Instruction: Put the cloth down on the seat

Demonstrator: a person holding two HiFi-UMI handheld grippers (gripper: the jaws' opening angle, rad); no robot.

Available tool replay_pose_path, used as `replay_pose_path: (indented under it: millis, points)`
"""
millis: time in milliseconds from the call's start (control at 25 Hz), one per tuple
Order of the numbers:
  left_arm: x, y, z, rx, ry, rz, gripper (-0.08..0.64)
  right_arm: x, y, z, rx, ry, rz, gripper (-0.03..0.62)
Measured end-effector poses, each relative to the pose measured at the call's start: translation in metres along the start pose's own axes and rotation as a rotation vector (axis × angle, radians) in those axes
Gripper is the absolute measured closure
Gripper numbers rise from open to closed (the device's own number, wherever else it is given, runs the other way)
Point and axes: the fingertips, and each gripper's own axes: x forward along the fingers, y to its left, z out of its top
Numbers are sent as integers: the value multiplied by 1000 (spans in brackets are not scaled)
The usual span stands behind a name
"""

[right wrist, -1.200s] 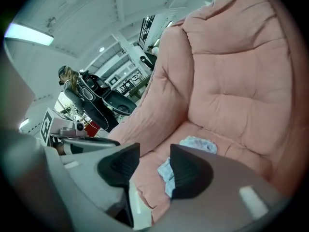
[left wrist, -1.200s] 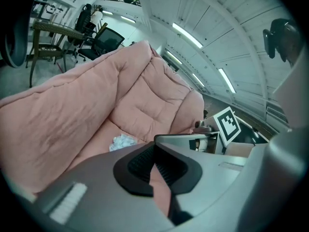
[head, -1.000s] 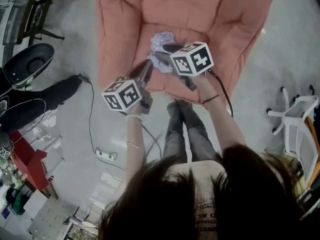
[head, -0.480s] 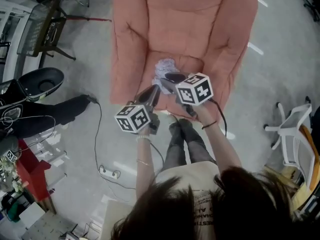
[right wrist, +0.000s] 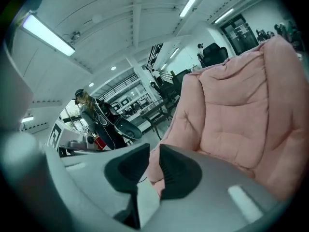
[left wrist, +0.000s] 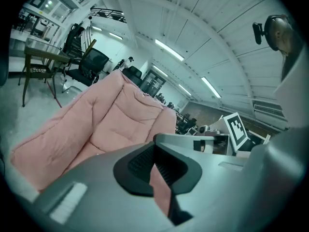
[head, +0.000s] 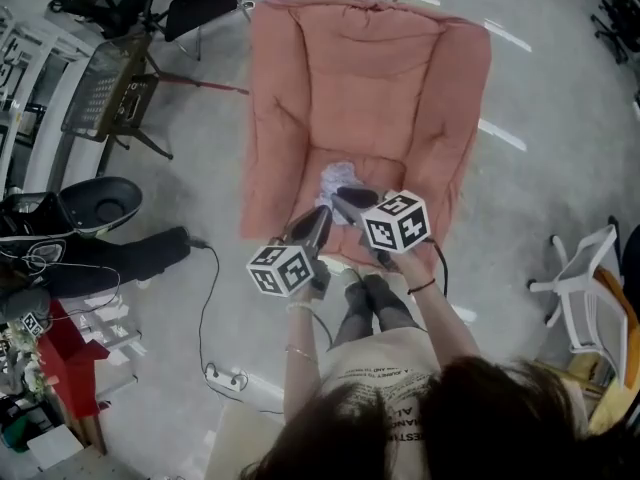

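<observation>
Jaws of right hand-held gripper (right wrist: 153, 167) narrowly apart, closing on nothing; left hand-held gripper (left wrist: 154, 151) pinched together, empty; cloth (head: 337, 179) on seat (head: 385, 173).

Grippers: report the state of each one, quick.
Left gripper: closed, empty.
Right gripper: jaws closing, narrowly apart, nothing between them.
</observation>
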Motion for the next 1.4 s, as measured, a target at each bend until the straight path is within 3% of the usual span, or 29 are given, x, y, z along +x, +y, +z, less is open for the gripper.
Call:
replay_pose_path:
  millis: [360, 680, 1400]
  points:
    - [-26, -38, 17, 57, -30, -34, 561, -36, 36, 21, -33, -73, -9, 588]
    - [-38, -47, 39, 111, -76, -46, 561, -47, 53, 31, -53, -115, -1, 589]
    - [-48, -53, 43, 144, -108, -49, 561, -49, 62, 27, -106, -133, 16, 589]
